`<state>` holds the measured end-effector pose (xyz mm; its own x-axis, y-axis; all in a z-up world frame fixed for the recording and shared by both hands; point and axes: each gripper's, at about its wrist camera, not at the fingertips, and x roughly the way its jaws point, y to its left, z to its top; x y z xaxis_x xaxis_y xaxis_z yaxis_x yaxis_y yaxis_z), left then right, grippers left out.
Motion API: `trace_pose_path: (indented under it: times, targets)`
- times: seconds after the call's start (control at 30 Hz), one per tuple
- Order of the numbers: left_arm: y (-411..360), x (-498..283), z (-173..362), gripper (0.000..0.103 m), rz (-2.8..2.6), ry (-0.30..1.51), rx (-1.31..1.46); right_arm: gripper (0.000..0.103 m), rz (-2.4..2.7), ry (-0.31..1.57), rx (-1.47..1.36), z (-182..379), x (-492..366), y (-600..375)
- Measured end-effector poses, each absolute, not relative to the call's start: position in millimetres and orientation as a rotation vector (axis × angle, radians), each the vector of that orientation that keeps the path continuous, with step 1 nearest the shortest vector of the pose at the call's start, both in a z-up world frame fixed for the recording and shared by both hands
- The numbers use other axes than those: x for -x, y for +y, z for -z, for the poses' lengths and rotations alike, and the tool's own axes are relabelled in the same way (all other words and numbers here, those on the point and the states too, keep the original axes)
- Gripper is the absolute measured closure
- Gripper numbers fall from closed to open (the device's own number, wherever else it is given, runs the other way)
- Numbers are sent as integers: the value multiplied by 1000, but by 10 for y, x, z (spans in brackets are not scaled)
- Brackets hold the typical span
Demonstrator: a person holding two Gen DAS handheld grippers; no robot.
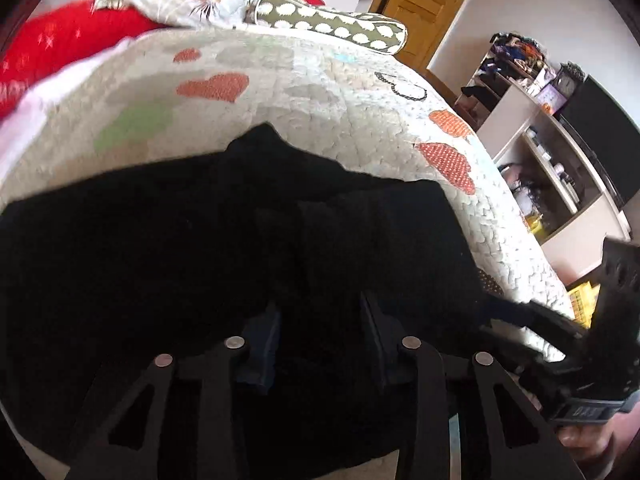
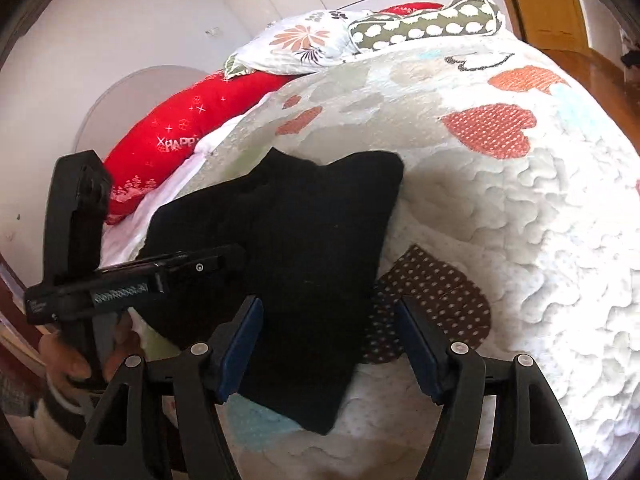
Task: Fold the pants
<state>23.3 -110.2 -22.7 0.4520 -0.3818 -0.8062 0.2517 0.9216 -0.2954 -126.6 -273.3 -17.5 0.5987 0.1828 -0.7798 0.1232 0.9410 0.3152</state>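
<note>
Black pants (image 1: pixel 248 240) lie folded into a thick bundle on a quilted bed cover with heart patches (image 1: pixel 320 92). My left gripper (image 1: pixel 320 320) is open, its jaws apart just above the near part of the pants. In the right wrist view the pants (image 2: pixel 312 248) form a folded stack on the quilt (image 2: pixel 540 220). My right gripper (image 2: pixel 330 320) is open and empty, hovering over the pants' near right edge. The left gripper's body (image 2: pixel 132 276) shows at the left, over the pants' left side. The right gripper's body (image 1: pixel 600 340) shows at the right.
A red pillow (image 2: pixel 176 136), a floral pillow (image 2: pixel 304 44) and a green dotted bolster (image 2: pixel 424 24) lie at the bed's head. Shelves with clutter (image 1: pixel 532 140) and a dark screen (image 1: pixel 604 136) stand right of the bed. A wooden door (image 1: pixel 428 0) is beyond.
</note>
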Motion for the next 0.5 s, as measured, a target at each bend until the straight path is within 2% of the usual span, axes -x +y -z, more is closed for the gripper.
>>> trace_pose_path:
  times: [0.03, 0.1, 0.2, 0.27, 0.33, 0.5]
  targets:
    - [-1099, -230, 182, 81, 423, 1030, 158, 33, -38, 918, -352, 136, 1248, -2735]
    - [-1085, -223, 114, 80, 420, 1019, 166, 33, -27, 886, -315, 18, 1189, -2764]
    - [-1018, -226, 75, 78, 341, 1006, 138, 33, 28, 876, -232, -65, 988, -2723]
    - [-949, -181, 72, 68, 289, 1015, 130, 33, 48, 890, -189, -50, 814, -2718]
    - [-881, -92, 26, 64, 266, 1012, 147, 38, 52, 906, -168, -29, 722, -2701]
    - [-829, 95, -54, 63, 259, 1004, 140, 44, -2, 979, -67, 219, 435, -2538]
